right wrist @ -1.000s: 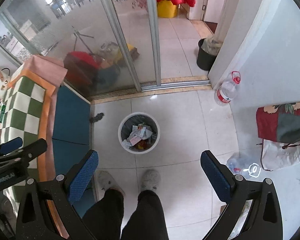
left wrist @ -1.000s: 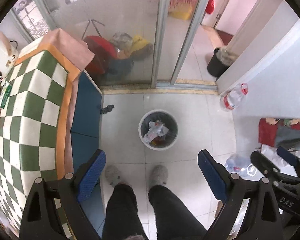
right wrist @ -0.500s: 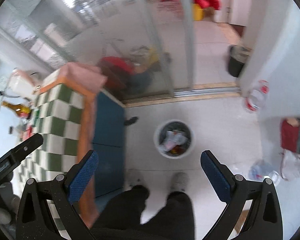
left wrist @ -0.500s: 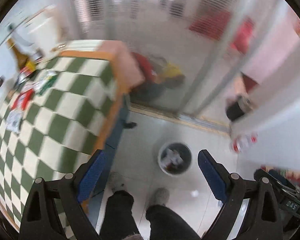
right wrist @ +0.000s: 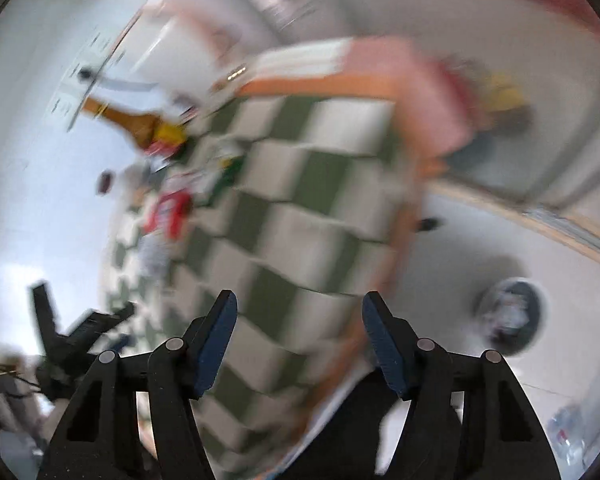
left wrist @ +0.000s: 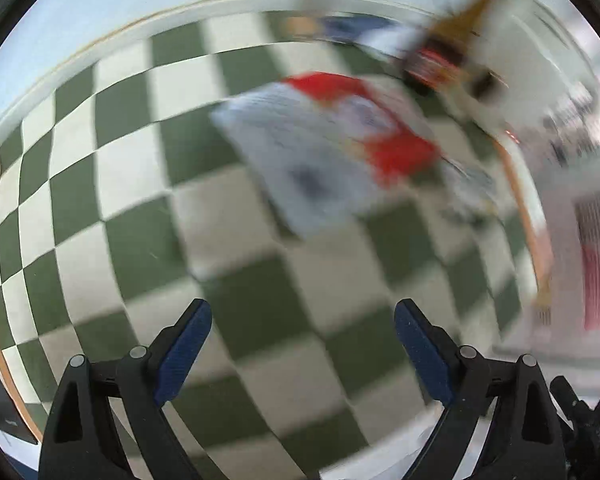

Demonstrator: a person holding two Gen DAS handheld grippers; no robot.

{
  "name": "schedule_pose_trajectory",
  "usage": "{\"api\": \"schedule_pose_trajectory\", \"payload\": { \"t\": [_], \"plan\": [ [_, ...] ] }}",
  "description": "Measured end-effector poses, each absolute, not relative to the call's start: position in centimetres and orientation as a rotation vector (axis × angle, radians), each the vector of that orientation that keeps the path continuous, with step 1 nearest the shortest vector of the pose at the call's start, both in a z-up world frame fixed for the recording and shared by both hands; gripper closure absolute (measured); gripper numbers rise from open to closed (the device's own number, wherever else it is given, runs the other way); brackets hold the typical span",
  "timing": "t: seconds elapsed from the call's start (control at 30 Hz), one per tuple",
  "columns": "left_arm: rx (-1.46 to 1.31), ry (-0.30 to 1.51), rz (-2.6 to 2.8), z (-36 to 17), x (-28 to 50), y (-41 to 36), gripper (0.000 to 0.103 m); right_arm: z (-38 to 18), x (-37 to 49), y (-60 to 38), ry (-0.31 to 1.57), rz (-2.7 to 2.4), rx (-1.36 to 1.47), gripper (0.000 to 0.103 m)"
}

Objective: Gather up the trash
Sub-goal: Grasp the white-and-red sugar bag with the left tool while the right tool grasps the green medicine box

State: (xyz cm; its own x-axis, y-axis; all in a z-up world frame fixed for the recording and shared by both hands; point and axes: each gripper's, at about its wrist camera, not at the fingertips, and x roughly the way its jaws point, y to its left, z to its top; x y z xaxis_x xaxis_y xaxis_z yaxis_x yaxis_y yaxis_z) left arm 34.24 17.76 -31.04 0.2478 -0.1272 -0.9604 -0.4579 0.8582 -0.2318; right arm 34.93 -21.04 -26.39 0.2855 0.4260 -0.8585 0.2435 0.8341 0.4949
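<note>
Over the green-and-white checked tablecloth (left wrist: 148,184) the left gripper (left wrist: 302,354) hangs with fingers spread wide, gripping nothing. A white-and-red wrapper (left wrist: 324,148) lies on the cloth just ahead of it (too blurred to read), a brown bottle (left wrist: 448,44) beyond. The right gripper (right wrist: 298,340), fingers parted, is above the cloth's edge; the trash bin (right wrist: 514,314) stands on the floor beside the table.

Blurred red-and-white wrapper (left wrist: 332,148) flat on checkered tabletop, bin (right wrist: 512,316) holding trash on floor
</note>
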Motion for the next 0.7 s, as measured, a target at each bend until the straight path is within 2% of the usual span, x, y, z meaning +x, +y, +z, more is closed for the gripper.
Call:
{"api": "schedule_pose_trajectory", "payload": {
  "t": [0.13, 0.3, 0.43, 0.5, 0.57, 0.63, 0.7],
  "plan": [
    [-0.665, 1.319, 0.310, -33.8, 35.1, 23.1, 0.010, -31.7, 42.6, -11.5, 1.425, 0.328, 0.687, 0.035],
    [-0.752, 1.320, 0.333, -35.7, 36.0, 25.9, 0.010, -37.7, 47.3, -2.0, 1.556, 0.441, 0.769, 0.035],
    [-0.823, 1.310, 0.304, -36.5, 36.4, 26.6, 0.010, -40.3, 49.3, 2.4, 1.560, 0.425, 0.779, 0.038],
    [-0.852, 1.303, 0.286, -36.8, 37.0, 26.7, 0.010, -40.3, 50.3, 3.5, 1.541, 0.441, 0.781, 0.052],
    [-0.865, 1.299, 0.274, -36.9, 37.5, 26.7, 0.010, -40.9, 50.6, 4.2, 1.554, 0.445, 0.794, 0.092],
    [-0.881, 1.290, 0.260, -37.0, 38.2, 26.6, 0.010, -41.8, 50.6, 4.9, 1.561, 0.432, 0.795, 0.102],
    [-0.899, 1.275, 0.249, -37.1, 38.7, 26.7, 0.010, -42.0, 50.7, 4.9, 1.548, 0.445, 0.823, 0.103]
  ]
}}
